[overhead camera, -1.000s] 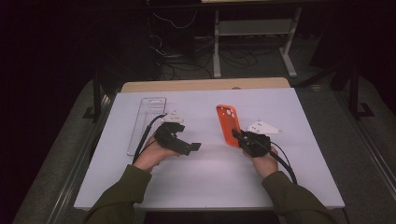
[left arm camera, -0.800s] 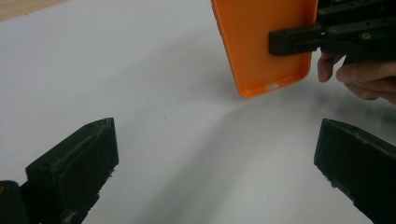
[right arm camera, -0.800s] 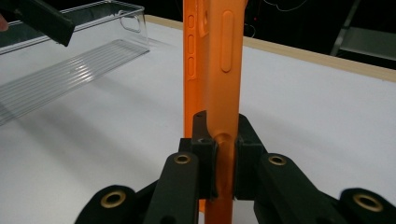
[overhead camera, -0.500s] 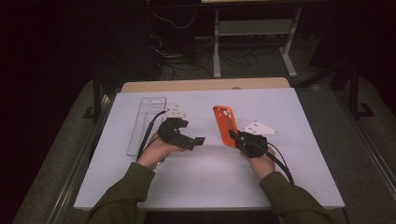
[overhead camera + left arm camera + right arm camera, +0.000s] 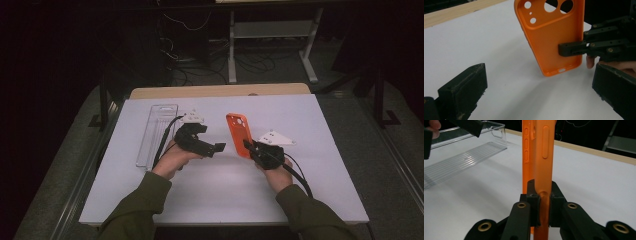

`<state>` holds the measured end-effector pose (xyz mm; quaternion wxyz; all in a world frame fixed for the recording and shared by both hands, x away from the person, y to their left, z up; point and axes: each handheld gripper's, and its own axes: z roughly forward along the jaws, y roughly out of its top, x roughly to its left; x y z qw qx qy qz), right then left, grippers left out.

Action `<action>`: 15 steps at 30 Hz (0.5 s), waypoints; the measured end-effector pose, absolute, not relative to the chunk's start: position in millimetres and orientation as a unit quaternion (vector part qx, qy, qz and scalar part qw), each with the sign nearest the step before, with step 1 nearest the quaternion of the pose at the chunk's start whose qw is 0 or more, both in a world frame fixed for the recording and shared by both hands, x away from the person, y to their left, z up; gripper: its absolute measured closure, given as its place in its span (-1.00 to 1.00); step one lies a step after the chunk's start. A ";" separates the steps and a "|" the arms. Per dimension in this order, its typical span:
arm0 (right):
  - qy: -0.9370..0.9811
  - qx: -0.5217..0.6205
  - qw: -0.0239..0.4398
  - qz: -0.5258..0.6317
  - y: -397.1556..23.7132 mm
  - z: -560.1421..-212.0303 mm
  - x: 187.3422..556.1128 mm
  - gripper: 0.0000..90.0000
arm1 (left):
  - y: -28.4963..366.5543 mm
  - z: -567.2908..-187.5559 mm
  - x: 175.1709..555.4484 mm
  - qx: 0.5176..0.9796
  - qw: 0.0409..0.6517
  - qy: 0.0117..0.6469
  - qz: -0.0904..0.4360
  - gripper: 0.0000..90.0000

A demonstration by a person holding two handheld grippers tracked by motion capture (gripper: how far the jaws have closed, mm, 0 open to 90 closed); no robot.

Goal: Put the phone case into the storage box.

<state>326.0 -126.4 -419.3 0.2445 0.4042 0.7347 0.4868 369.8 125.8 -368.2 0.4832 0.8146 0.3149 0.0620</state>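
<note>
An orange phone case (image 5: pixel 236 131) stands upright just above the white table top (image 5: pixel 215 200). My right gripper (image 5: pixel 248 146) is shut on its lower side edge. In the right gripper view the two pads pinch the case's thin side wall (image 5: pixel 541 150) between them, at the right gripper (image 5: pixel 541 197). My left gripper (image 5: pixel 220 147) is to the left of the case and points at it. In the left gripper view its jaws stand wide apart, and the left gripper (image 5: pixel 540 87) holds nothing. The case's inner face (image 5: pixel 551 37) with the camera cut-outs is ahead, with the right gripper (image 5: pixel 571 48) clamped on it.
A clear plastic tray (image 5: pixel 155 132) lies at the table's left, also the clear tray (image 5: pixel 461 150) behind the case. A wooden strip (image 5: pixel 220 91) runs along the far edge. Beyond it the floor is dark, with cables and a metal stand (image 5: pixel 270 35).
The right gripper has carried the orange case slightly to the left. The left gripper has edged a little right and farther up the table, closer to the case.
</note>
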 end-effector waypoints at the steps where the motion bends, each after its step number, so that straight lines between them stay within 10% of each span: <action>1: 0.735 0.404 0.246 0.486 -126.3 -419.0 325.8 0.79 | 125.4 -367.4 371.1 0.816 0.484 0.310 0.065 -1.00; 15: 0.734 0.407 0.252 0.481 -124.0 -418.5 324.0 0.79 | 114.7 -361.9 376.3 0.805 0.494 0.320 0.069 -1.00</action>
